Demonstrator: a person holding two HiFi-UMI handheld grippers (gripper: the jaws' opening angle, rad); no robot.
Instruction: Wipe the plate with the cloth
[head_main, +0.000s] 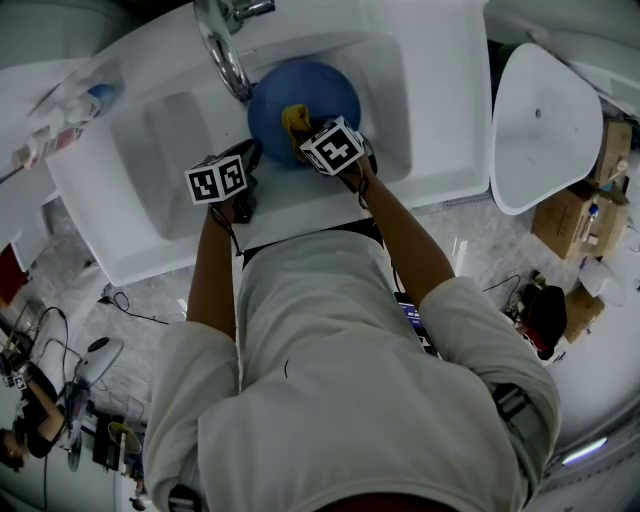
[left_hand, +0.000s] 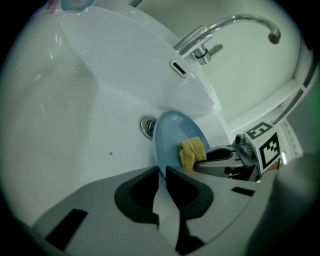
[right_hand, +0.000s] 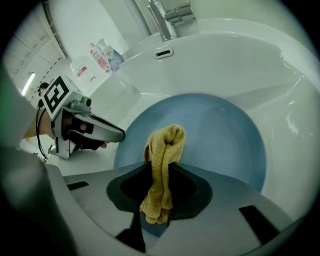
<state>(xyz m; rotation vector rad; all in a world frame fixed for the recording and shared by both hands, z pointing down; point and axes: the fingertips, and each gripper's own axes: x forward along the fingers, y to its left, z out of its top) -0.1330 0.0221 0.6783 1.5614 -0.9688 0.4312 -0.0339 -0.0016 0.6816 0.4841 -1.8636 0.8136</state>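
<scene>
White sink (head_main: 440, 100) holds a blue plate (head_main: 325, 85), tipped up on its edge beside the drain (left_hand: 147, 126). The left hand-held gripper (left_hand: 161, 174) pinches the plate's rim. The right hand-held gripper (right_hand: 162, 172) squeezes a yellow cloth (right_hand: 165, 145) that touches the plate's face.

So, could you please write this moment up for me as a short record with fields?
plate: blue, held tilted in the basin
sink: white, tap above, drain beside the plate
left tongs: shut on the plate's rim
right tongs: shut on the cloth
cloth state: yellow, bunched, against the plate's face
stage: wiping seems under way
</scene>
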